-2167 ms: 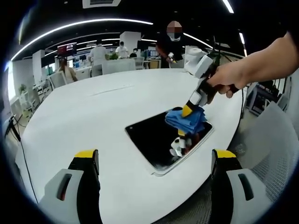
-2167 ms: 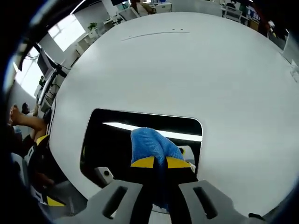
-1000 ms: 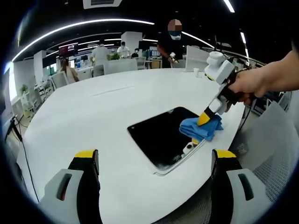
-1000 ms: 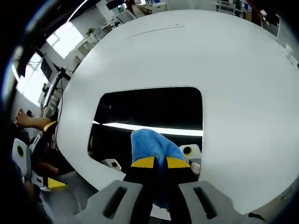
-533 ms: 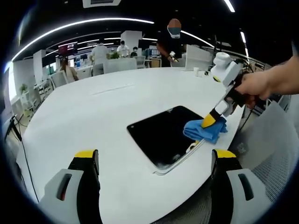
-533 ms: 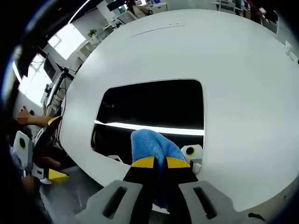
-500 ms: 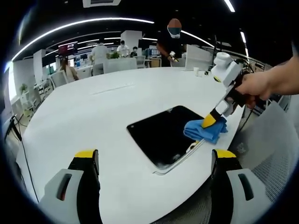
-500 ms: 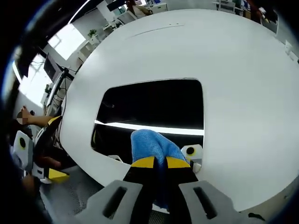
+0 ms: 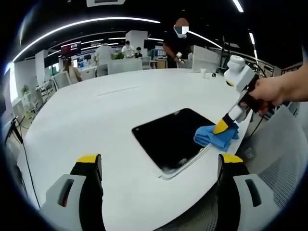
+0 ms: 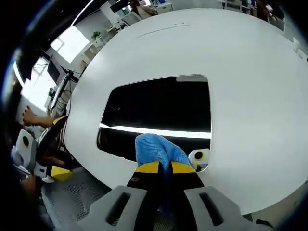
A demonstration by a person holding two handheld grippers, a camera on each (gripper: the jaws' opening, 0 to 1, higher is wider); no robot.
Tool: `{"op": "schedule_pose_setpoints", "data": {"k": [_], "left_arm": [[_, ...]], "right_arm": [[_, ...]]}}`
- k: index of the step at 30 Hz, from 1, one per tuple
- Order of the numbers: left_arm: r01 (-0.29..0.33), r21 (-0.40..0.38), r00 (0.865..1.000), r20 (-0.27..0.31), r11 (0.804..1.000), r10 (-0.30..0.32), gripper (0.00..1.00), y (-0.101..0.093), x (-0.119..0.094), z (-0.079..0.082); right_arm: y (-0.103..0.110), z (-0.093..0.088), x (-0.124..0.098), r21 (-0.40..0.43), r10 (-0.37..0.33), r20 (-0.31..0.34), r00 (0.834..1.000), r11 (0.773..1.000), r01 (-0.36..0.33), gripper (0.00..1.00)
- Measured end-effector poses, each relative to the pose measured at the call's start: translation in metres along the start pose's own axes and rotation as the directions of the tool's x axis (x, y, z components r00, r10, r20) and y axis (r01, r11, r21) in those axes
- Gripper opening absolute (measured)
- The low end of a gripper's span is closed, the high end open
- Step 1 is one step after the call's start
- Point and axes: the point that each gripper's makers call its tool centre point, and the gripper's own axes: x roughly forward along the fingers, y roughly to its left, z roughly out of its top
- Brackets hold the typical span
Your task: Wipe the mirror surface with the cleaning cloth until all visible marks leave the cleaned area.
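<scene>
A blue cleaning cloth (image 10: 156,150), bunched into a soft wad, sits at the near edge of a dark rectangular mirror (image 10: 159,108) that lies flat on a large white round bench (image 10: 240,72). In the left gripper view the cloth (image 9: 215,136) rests at the mirror's (image 9: 171,134) right-hand corner, close to the bench's (image 9: 96,120) edge.

The right hand-held gripper (image 10: 161,168) has its yellow-tipped jaws pinched together on the cloth's gathered middle; a person's hand (image 9: 269,94) holds it. The left hand-held gripper (image 9: 159,166) hovers back from the mirror with jaws spread wide and nothing between them.

The cloth looks light, limp and easy to crumple, so a firm pinch at its bunched centre should keep it from slipping. The mirror is likely rigid, smooth, breakable and prone to sliding on the bench; pressing flat seems safer than lifting it by an edge.

No brand, label or writing can be read on cloth or mirror, though the fisheye blur may be hiding small print.
</scene>
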Motion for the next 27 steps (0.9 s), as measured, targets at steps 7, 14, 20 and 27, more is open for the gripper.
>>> {"op": "schedule_pose_setpoints", "data": {"k": [7,14,20,27], "left_arm": [[0.001,0.005,1.0,-0.004,1.0,-0.001,0.99,0.0,0.001,-0.001],[-0.016,-0.005,1.0,0.005,1.0,0.016,0.99,0.003,0.0,0.0],[-0.023,0.014,1.0,0.002,1.0,0.023,0.99,0.004,0.0,0.0],[-0.029,0.006,1.0,0.004,1.0,0.029,0.99,0.005,0.0,0.001]], "right_arm": [[0.0,0.0,0.001,-0.018,0.004,0.006,1.0,1.0,-0.003,0.01],[0.0,0.001,0.001,-0.026,0.014,-0.003,1.0,1.0,-0.014,0.01],[-0.001,-0.001,-0.003,-0.044,0.023,-0.004,1.0,0.999,-0.023,0.01],[-0.012,-0.001,-0.005,-0.052,0.027,-0.003,1.0,0.998,-0.027,0.01]]}}
